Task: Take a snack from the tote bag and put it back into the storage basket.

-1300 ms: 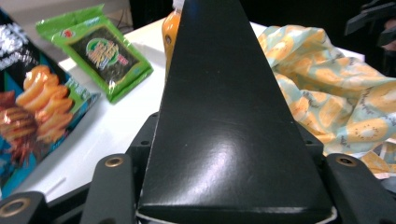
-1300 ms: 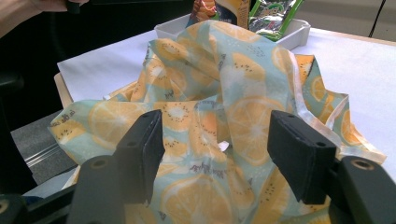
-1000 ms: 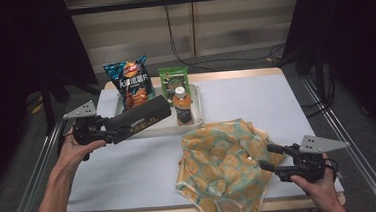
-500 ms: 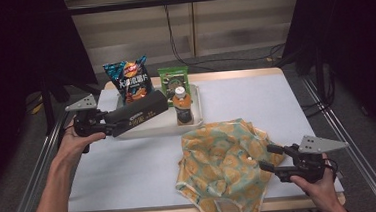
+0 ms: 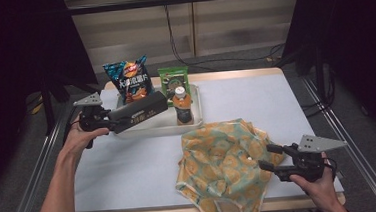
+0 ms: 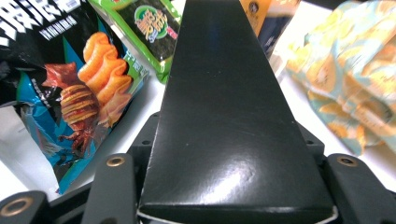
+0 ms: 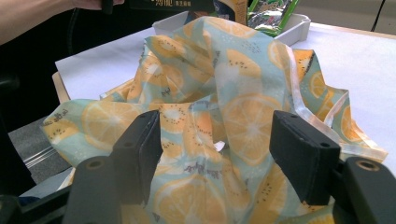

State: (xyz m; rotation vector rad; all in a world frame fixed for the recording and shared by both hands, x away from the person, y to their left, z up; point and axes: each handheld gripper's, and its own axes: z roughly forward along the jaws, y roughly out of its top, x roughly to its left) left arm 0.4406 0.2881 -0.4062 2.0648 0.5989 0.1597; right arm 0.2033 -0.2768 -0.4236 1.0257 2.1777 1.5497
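Note:
A long black box (image 5: 139, 112) lies aslant over the left part of a white tray (image 5: 197, 123), with my left gripper (image 5: 113, 123) shut on its near end. In the left gripper view the black box (image 6: 229, 93) runs out from between the jaws of that gripper (image 6: 229, 140). A lemon-print cloth bag (image 5: 222, 158) lies crumpled on the white table cover at the front right. My right gripper (image 5: 275, 159) stands open at its right edge. In the right gripper view the cloth bag (image 7: 224, 93) spreads between and beyond the black pads (image 7: 140, 149) without being pinched.
The tray holds a dark chips bag (image 5: 130, 82), a green snack packet (image 5: 173, 79) and an orange-labelled bottle (image 5: 182, 106), all upright. The chips bag (image 6: 79, 93) and green packet (image 6: 154, 21) stand just beyond the box. Metal rails (image 5: 44, 161) run along both table sides.
My left gripper has shifted a little with the black box at the tray's left end. The right gripper and the cloth bag have stayed where they were.

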